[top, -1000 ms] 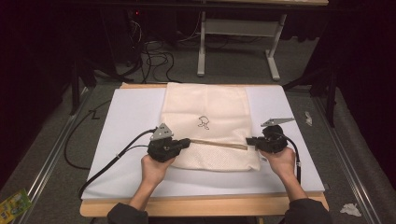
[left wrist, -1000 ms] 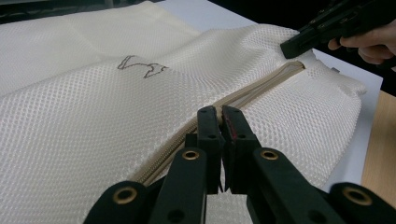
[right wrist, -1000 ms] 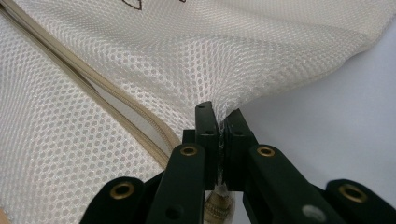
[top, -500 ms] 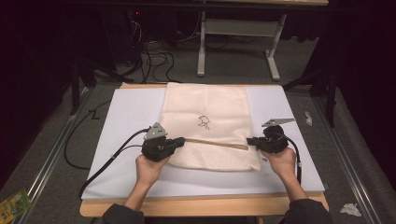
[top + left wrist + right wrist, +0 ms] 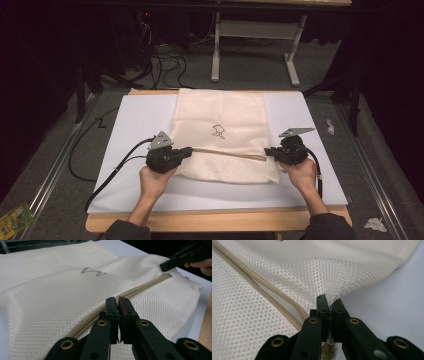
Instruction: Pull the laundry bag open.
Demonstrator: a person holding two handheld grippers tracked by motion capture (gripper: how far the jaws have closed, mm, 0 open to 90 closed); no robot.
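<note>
A cream mesh bag [image 5: 220, 112] lies flat on the white board [image 5: 140, 120], with a tan zipper [image 5: 227, 153] running across its near part. My left gripper [image 5: 189, 150] is at the zipper's left end. In the left gripper view its jaws [image 5: 117, 301] are shut right on the zipper line [image 5: 142, 288], and whatever they pinch is hidden between them. My right gripper [image 5: 267, 151] is at the bag's right edge, shut on a fold of mesh [image 5: 337, 270] beside the zipper [image 5: 262, 287]. It also appears far off in the left gripper view [image 5: 172, 262].
A small dark drawing [image 5: 218, 132] marks the bag's middle. The board rests on a wooden table [image 5: 215, 221]. Cables [image 5: 100, 165] trail off to the left. A paper scrap [image 5: 330, 126] lies at the right, and a metal frame [image 5: 255, 30] stands behind.
My left gripper has slid a little to the left along the zipper line, jaws still shut. The right gripper has stayed where it was.
</note>
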